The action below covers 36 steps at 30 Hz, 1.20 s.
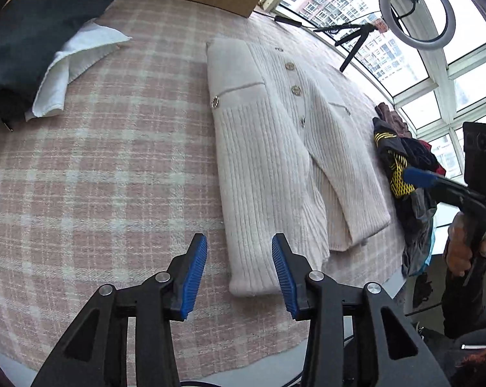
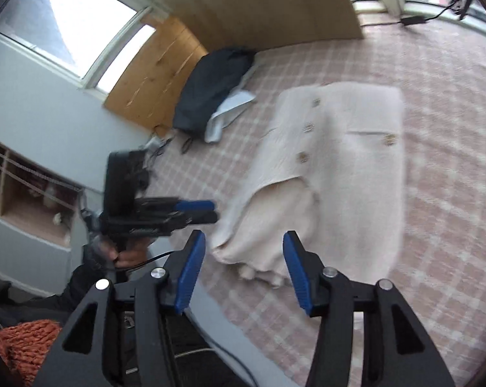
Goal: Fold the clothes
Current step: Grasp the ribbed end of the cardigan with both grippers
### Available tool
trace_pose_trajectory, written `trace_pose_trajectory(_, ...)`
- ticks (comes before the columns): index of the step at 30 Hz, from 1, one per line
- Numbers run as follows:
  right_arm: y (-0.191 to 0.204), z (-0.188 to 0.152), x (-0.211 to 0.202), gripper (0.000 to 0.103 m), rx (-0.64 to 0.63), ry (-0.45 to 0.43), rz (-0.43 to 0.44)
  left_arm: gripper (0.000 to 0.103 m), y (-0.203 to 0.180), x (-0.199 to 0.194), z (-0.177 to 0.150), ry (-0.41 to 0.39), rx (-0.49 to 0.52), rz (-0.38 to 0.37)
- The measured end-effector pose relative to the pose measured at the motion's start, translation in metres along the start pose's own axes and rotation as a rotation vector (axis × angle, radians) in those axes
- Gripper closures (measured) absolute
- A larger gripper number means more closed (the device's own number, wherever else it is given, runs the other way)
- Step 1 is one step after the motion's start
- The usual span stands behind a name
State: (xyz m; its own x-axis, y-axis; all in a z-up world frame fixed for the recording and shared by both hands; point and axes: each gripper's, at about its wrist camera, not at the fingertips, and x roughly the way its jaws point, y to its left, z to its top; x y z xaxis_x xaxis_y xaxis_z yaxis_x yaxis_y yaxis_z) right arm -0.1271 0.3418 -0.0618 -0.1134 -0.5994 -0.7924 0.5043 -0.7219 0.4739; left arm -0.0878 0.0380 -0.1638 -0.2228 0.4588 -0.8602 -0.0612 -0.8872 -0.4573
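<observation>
The cream ribbed-knit cardigan with gold buttons [image 1: 275, 148] lies flat on the pink plaid blanket [image 1: 97, 177], both sleeves folded across its front. The left gripper [image 1: 239, 274] and right gripper [image 2: 243, 271] hover above the hem, jaws wide apart and empty. For the next fold, pinch both hem corners together and lift evenly so the sleeves do not slip.

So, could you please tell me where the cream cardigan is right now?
The cream cardigan lies flat on the pink plaid bedspread, centre-right in the left wrist view, between the white cloth and the dark clothes pile.

Black linkage arms, silver pivot screws, ribbed blue fingers [image 1: 194, 277]; dark sleeve [image 2: 78, 290]
</observation>
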Motion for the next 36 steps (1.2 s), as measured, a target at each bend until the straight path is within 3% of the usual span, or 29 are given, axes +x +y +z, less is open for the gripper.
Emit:
trace_pose_trajectory(1, -0.007, -0.003, 0.0, 0.053, -0.004, -0.007, -0.11, 0.061, 0.0, 0.003, -0.002, 0.014, -0.001, 0.01)
trace_pose_trajectory(4, -0.039, -0.018, 0.013, 0.053, 0.115, 0.055, -0.118, 0.061, 0.007, 0.01, -0.004, 0.038, -0.038, 0.019)
trace_pose_trajectory(7, -0.046, -0.027, 0.027, 0.053, 0.138, 0.109, -0.102, 0.062, 0.003, 0.018, -0.007, 0.065, -0.012, 0.012)
trace_pose_trajectory(8, -0.044, -0.028, 0.031, 0.053, 0.121, 0.119, -0.115, 0.065, -0.002, 0.021, -0.007, 0.071, 0.013, 0.017)
trace_pose_trajectory(9, -0.042, -0.029, 0.036, 0.055, 0.104, 0.129, -0.128, 0.079, -0.008, 0.023, -0.007, 0.071, 0.04, 0.028)
trace_pose_trajectory(11, -0.041, -0.027, 0.036, 0.083, 0.089, 0.124, -0.127, 0.096, -0.016, 0.023, -0.006, 0.078, 0.061, 0.02)
trace_pose_trajectory(12, -0.044, -0.026, 0.033, 0.093, 0.105, 0.119, -0.096, 0.096, -0.019, 0.019, -0.005, 0.067, 0.062, 0.012)
trace_pose_trajectory(14, -0.053, -0.025, 0.02, 0.095, 0.132, 0.093, -0.041, 0.096, -0.026, 0.004, -0.003, 0.04, 0.068, -0.016)
trace_pose_trajectory(16, -0.067, -0.028, 0.013, 0.095, 0.162, 0.083, -0.019, 0.096, -0.035, -0.009, -0.006, 0.008, 0.106, -0.007)
trace_pose_trajectory(17, -0.075, -0.031, 0.014, 0.095, 0.181, 0.09, -0.029, 0.095, -0.038, -0.006, -0.009, 0.013, 0.138, 0.046)
trace_pose_trajectory(20, -0.087, -0.04, 0.02, 0.092, 0.194, 0.129, -0.05, 0.095, -0.03, 0.023, -0.02, 0.1, 0.174, 0.188)
trace_pose_trajectory(21, -0.088, -0.042, 0.023, 0.091, 0.19, 0.145, -0.056, 0.094, -0.025, 0.027, -0.021, 0.113, 0.167, 0.199)
trace_pose_trajectory(23, -0.086, -0.043, 0.019, 0.085, 0.175, 0.159, -0.069, 0.095, -0.026, 0.014, -0.019, 0.086, 0.17, 0.175)
trace_pose_trajectory(25, -0.078, -0.037, -0.004, 0.082, 0.136, 0.101, -0.081, 0.094, -0.034, -0.01, -0.013, 0.027, 0.2, 0.16)
trace_pose_trajectory(27, -0.069, -0.026, -0.027, 0.077, 0.098, 0.01, -0.088, 0.085, -0.047, -0.033, -0.002, -0.048, 0.248, 0.15)
trace_pose_trajectory(30, -0.062, -0.002, -0.041, 0.077, 0.061, -0.142, -0.04, 0.085, -0.069, -0.032, 0.03, -0.139, 0.308, 0.176)
trace_pose_trajectory(33, -0.056, 0.026, -0.002, 0.077, 0.074, -0.159, -0.015, 0.085, -0.065, -0.003, 0.053, -0.127, 0.299, 0.155)
trace_pose_trajectory(36, -0.064, 0.038, 0.048, 0.077, 0.122, -0.113, 0.027, 0.082, -0.069, 0.044, 0.053, -0.028, 0.326, 0.129)
